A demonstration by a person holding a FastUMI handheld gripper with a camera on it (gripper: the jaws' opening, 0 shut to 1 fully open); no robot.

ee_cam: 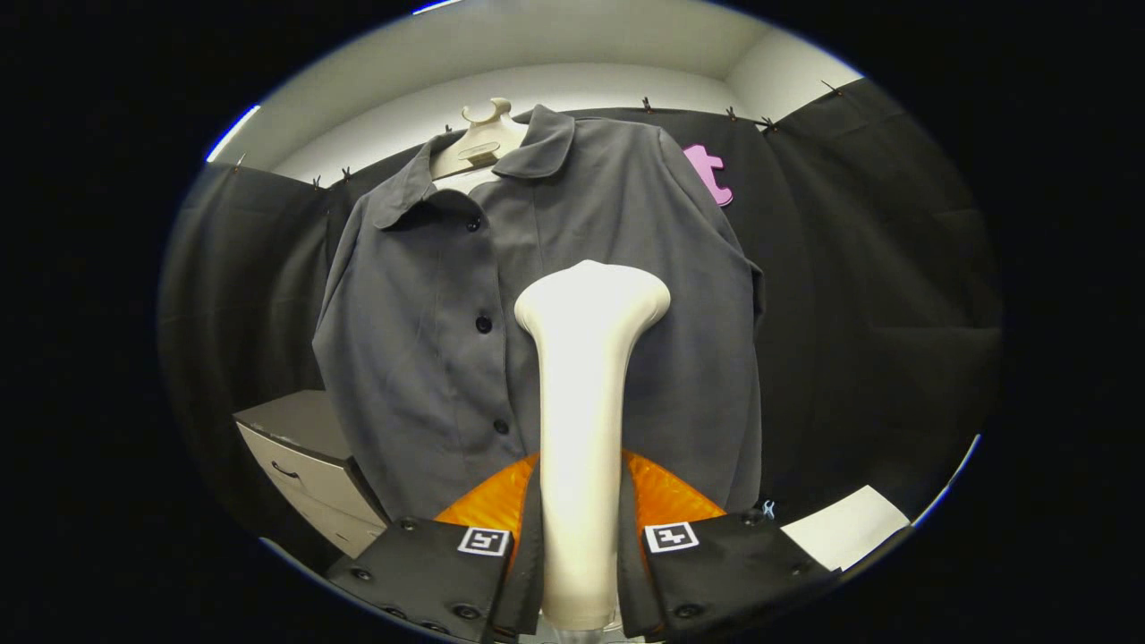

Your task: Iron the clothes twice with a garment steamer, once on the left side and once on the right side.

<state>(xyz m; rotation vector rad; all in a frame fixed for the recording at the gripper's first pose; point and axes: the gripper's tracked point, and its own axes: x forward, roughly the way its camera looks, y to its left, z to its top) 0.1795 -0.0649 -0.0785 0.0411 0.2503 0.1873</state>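
Gripper [581, 546]: closed on the steamer handle; one finger presses each side of it.
Garment steamer [583, 420]: one; cream, smooth matte plastic; a long upright handle flaring into a broad rounded head; held between the fingers, head rising ahead of them, in front of the shirt's lower right half.
Shirt [537, 295]: one; dark grey woven cloth, collared, buttoned down the front; hangs just beyond the steamer head; faint creases on the left panel.
Buttons [484, 324]: three dark round ones visible on the placket.
Hanger [481, 136]: one; pale, moulded, hooked top; shows at the open collar.
Drawer cabinet [309, 465]: one; light grey, boxy, with a dark handle; near left, below the shirt's sleeve.
Curtain [877, 295]: black cloth, clipped along the top, far behind the shirt.
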